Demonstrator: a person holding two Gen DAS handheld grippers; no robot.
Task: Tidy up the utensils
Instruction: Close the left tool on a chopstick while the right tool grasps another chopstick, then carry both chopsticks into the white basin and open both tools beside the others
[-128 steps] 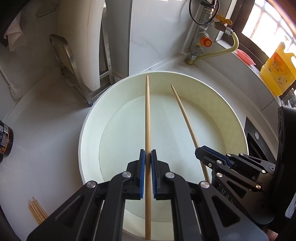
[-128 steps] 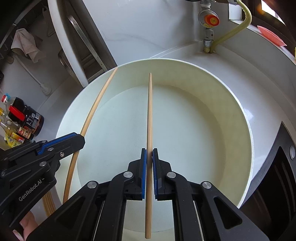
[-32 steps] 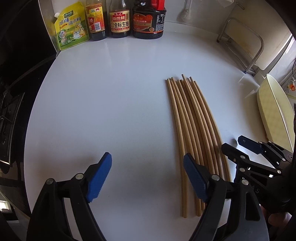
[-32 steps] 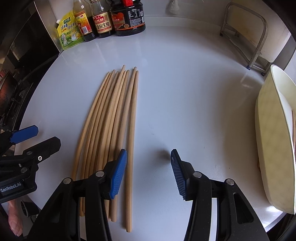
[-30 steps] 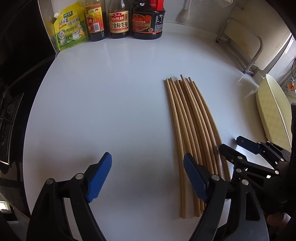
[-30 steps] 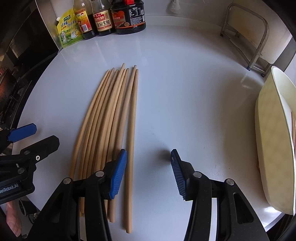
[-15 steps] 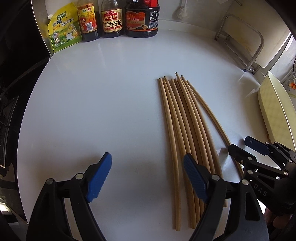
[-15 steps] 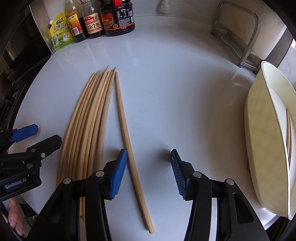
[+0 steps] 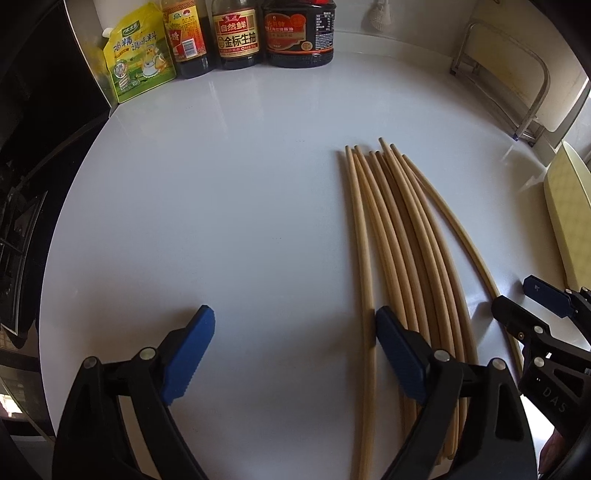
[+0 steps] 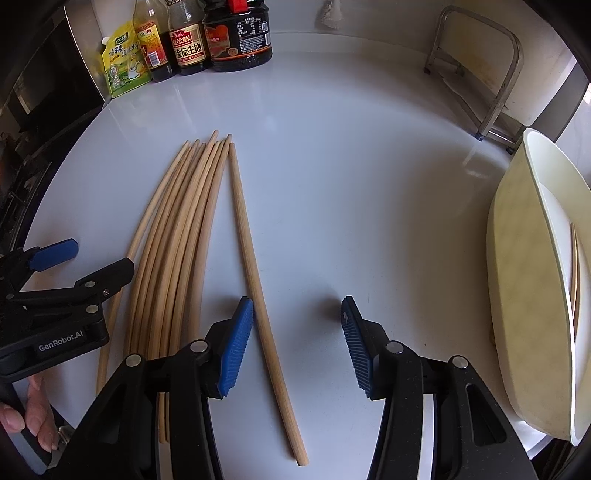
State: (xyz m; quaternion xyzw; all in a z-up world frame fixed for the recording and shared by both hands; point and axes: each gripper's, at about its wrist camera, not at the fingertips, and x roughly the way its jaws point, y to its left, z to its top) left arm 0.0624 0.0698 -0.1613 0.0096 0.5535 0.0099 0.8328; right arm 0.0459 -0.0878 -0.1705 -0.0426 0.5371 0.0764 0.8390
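Note:
Several wooden chopsticks [image 9: 406, 240] lie in a bundle on the white counter [image 9: 221, 221]. My left gripper [image 9: 293, 328] hangs low over it with its jaws opening. The leftmost chopstick [image 9: 364, 277] runs just inside its right pad, untouched. One chopstick [image 10: 255, 288] lies angled away from the bundle [image 10: 177, 240]. It passes between the pads of my open right gripper [image 10: 295, 314], close to the left pad, and neither pad presses on it. Each gripper shows in the other's view: the right gripper [image 9: 517, 295] and the left gripper [image 10: 99, 258]. A cream bowl [image 10: 517, 258] at the right holds two chopsticks [image 10: 574, 266].
Sauce bottles [image 9: 236, 33] and a yellow seasoning pouch [image 9: 136, 55] line the back edge. A metal rack [image 10: 480, 74] with a board stands at the back right. A black stove [image 9: 22, 221] borders the counter on the left. A hand [image 10: 33, 413] grips the left tool.
The rightmost chopstick has swung away from the bundle and now lies between the right pads. The left gripper has come lower and nearer the bundle, with its jaws wider.

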